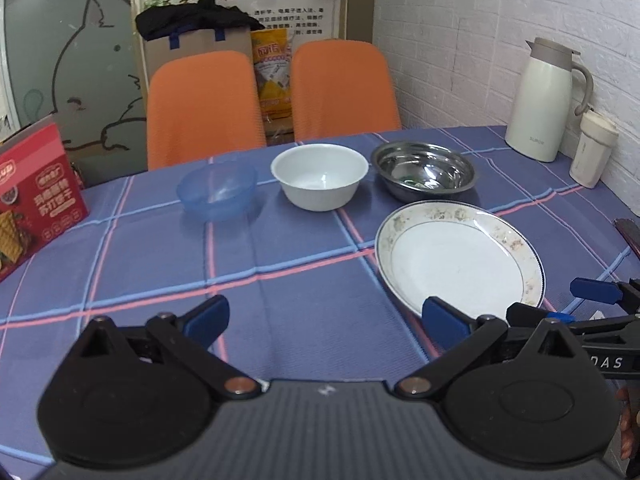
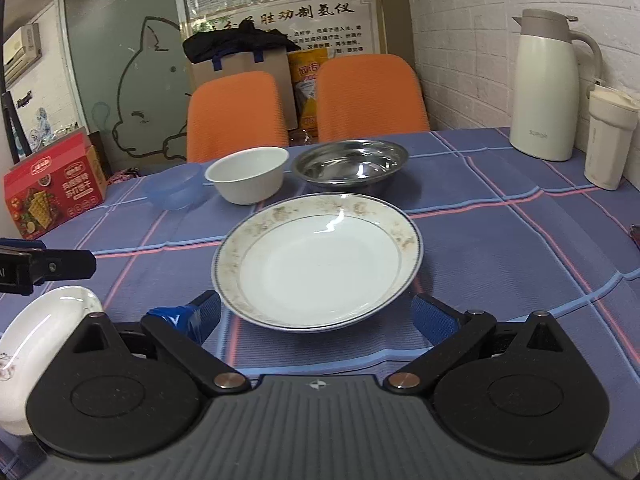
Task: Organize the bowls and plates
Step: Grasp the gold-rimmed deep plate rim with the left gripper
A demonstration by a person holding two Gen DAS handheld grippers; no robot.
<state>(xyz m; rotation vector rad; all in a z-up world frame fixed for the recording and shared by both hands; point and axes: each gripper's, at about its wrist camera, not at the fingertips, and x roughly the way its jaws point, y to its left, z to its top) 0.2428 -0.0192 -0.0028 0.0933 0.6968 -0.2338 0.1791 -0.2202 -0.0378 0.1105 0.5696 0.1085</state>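
Three bowls stand in a row near the far edge of the surface (image 2: pixel 520 248): the blue plastic bowl (image 1: pixel 217 190), the white bowl (image 1: pixel 319 176) and the steel bowl (image 1: pixel 424 170), each apart from the next one and not nested. Just before them lies the large patterned plate (image 2: pixel 318 258); under its near rim we see a second rim, so it seems to be two plates already stacked, but we cannot be sure. A small white plate (image 2: pixel 36 344) lies alone at the near left corner. We judge the task partly done: the bowls and the small plate are not yet gathered.

Our left gripper (image 1: pixel 324 316) is wide apart and holds nothing, pointing down toward the cloth left of the large plate. Our right gripper (image 2: pixel 316 314) is also spread wide and empty, tilted down, with the near rim of the large plate between its blue pads (image 2: pixel 434 318) but not pressed.
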